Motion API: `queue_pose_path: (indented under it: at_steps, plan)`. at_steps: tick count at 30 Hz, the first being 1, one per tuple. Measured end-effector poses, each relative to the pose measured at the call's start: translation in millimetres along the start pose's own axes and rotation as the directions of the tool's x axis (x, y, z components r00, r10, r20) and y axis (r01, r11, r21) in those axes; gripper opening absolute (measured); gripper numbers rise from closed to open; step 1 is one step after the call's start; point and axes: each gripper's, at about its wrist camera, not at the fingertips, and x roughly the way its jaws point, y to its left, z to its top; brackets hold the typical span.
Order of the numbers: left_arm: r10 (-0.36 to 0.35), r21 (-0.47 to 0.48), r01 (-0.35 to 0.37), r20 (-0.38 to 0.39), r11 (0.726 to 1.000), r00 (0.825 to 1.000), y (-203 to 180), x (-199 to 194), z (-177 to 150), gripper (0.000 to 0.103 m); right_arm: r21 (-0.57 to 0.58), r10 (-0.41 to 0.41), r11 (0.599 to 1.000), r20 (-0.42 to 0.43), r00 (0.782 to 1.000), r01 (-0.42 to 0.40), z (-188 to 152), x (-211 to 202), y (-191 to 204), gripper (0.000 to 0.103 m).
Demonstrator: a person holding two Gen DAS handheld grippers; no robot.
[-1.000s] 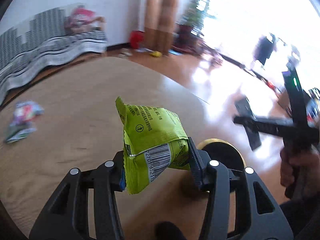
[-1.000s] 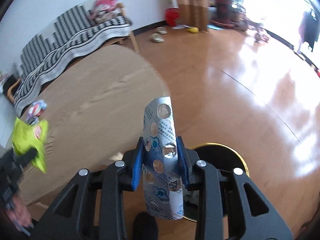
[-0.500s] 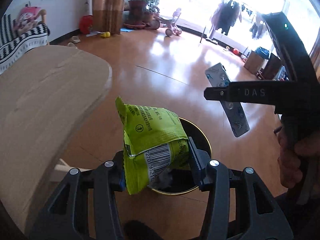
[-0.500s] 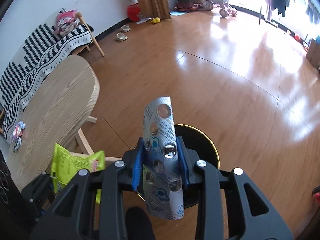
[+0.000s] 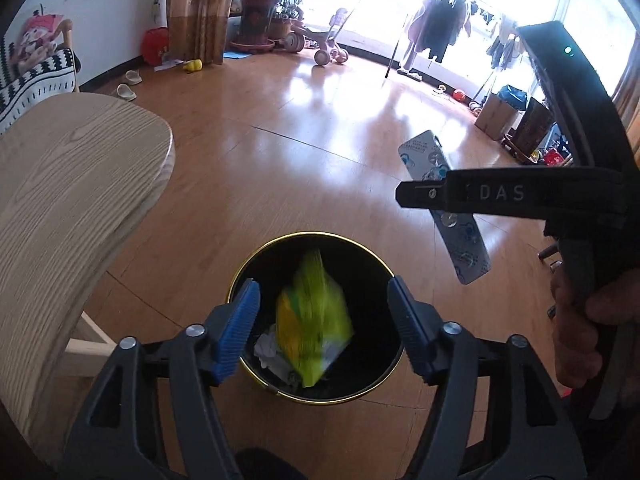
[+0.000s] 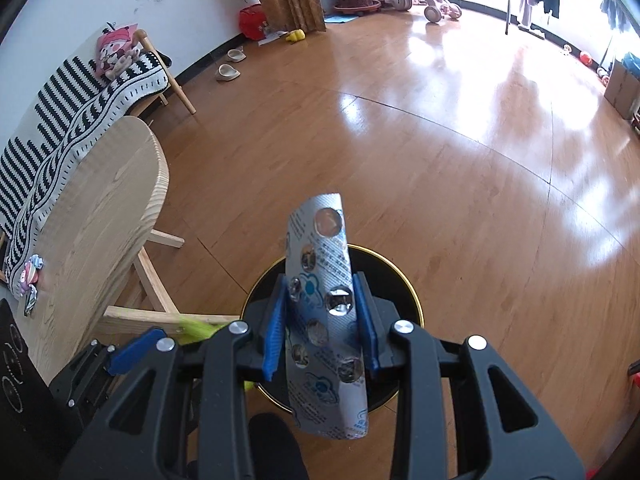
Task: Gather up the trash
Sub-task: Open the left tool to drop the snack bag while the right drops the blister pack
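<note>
My left gripper (image 5: 322, 320) is open above a round black bin with a gold rim (image 5: 372, 384). A green snack bag (image 5: 314, 320), blurred, is falling free between the jaws into the bin, onto white crumpled trash. My right gripper (image 6: 322, 320) is shut on a silver blister pack (image 6: 326, 308) and holds it upright over the same bin (image 6: 396, 268). The pack (image 5: 464, 240) and the right gripper also show at the right of the left wrist view. A small wrapper (image 6: 30, 276) lies on the wooden table (image 6: 100, 220).
The round wooden table (image 5: 68, 200) stands left of the bin, its legs (image 6: 148, 280) close by. A striped sofa (image 6: 80, 92) is behind it. Slippers, a tricycle, plants and boxes lie far across the wood floor (image 6: 440, 140).
My left gripper has opened and let go of the green bag, which drops into the bin. Both grippers have moved from the table to over the bin. The right still holds the blister pack.
</note>
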Motion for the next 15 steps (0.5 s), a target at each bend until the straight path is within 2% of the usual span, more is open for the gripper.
queue_pose_path:
  at_steps: [10, 15]
  plan:
    - [0.006, 0.021, -0.007, 0.02, 1.0, 1.0, 7, -10, 1, 0.07, -0.021, 0.006, 1.0, -0.036, 0.999, -0.007, 0, 9, 2, 0.033]
    - [0.021, 0.018, -0.022, 0.048, 1.0, 0.999, 15, -24, 2, 0.076, -0.031, 0.0, 1.0, -0.049, 0.999, -0.002, 5, 14, 5, 0.034]
